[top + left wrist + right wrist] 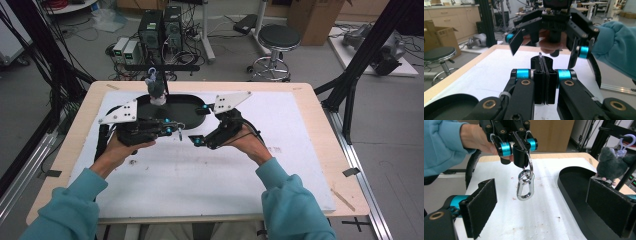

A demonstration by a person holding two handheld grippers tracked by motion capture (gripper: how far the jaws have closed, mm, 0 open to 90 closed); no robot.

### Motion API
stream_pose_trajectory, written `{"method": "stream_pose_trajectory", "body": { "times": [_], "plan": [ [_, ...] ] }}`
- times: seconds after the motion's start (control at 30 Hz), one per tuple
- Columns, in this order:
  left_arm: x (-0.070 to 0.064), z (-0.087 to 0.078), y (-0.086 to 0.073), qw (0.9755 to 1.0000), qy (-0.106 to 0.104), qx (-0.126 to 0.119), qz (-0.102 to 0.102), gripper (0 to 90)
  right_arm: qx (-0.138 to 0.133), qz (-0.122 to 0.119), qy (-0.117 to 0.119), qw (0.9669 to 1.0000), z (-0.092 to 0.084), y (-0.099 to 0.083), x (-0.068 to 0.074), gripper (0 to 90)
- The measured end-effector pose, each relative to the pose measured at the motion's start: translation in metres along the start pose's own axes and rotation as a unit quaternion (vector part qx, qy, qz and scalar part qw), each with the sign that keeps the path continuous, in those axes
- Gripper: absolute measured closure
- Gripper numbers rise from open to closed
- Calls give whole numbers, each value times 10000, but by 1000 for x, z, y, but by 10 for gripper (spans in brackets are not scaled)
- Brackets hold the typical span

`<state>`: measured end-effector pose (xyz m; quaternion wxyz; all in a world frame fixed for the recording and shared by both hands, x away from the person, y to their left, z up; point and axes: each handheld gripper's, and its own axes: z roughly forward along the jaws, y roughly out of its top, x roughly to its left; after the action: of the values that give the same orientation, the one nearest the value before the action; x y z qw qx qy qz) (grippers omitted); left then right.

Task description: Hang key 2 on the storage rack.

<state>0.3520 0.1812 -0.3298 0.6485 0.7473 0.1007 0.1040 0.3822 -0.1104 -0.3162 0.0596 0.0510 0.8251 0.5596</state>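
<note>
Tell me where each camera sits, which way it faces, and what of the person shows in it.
High view: above the person's side, looking forward and down on the table; both forearms in teal sleeves, left gripper and right gripper.
Left gripper view: rides the left gripper, looking along its shut jaws at the right gripper and the hand behind it.
Right gripper view: rides the right gripper, looking between its open jaws at the carabiner hanging from the left gripper.
Shared: the two gripper views face each other; the black tray shows in all.
</note>
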Motion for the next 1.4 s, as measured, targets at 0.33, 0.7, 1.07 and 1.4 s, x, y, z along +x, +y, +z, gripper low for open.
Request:
{"method": "stream_pose_trajectory", "body": {
  "times": [0.33, 0.7, 1.07, 1.4],
  "plan": [
    [10, -17, 9, 9982, 425, 397, -138, 885, 177, 314, -798, 9962, -32, -26, -2, 6],
    [35, -44, 30, 9930, 948, 701, -113, 885, 60, 605, -1664, 9842, -86, -59, 12, 6],
    [70, -68, 41, 9846, 1489, 898, -208, 884, -259, 917, -2358, 9671, -117, -86, 24, 6],
    [98, -79, 41, 9739, 1912, 1175, -334, 884, -885, 1142, -3200, 9363, -142, -111, 36, 6]
  ]
}}
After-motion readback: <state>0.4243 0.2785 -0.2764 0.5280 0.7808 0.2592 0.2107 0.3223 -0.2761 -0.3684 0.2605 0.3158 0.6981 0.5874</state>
